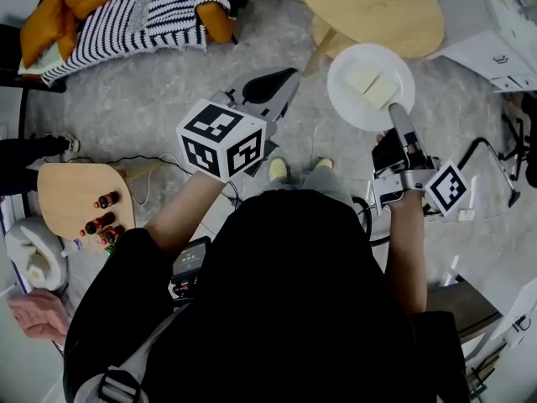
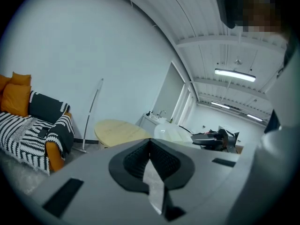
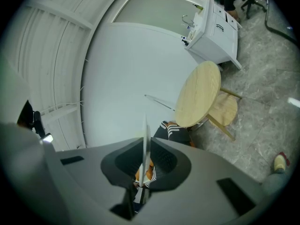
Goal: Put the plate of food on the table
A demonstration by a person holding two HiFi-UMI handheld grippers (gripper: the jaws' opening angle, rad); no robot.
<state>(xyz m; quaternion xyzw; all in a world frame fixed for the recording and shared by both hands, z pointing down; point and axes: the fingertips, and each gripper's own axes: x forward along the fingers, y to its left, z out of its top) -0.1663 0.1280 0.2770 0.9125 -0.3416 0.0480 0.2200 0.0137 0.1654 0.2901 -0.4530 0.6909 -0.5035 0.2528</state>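
Observation:
A white plate (image 1: pixel 371 86) with pale slices of food (image 1: pixel 373 82) hangs over the grey floor, just short of the round wooden table (image 1: pixel 369 11). My right gripper (image 1: pixel 396 112) is shut on the plate's near rim. In the right gripper view the plate shows edge-on as a thin white line (image 3: pixel 146 142) between the pads, with the table (image 3: pixel 199 95) beyond. My left gripper (image 1: pixel 273 86) is raised to the plate's left and touches nothing. In the left gripper view its jaws (image 2: pixel 151 165) are together, with the plate (image 2: pixel 176 132) and table (image 2: pixel 119 130) ahead.
A wooden stool (image 1: pixel 323 32) stands tucked under the table's near edge. At the back left is a sofa with a striped blanket (image 1: pixel 134 11) and orange cushions. A small side table with bottles (image 1: pixel 71 196) stands at the left. A white cabinet (image 1: pixel 495 23) is at the far right.

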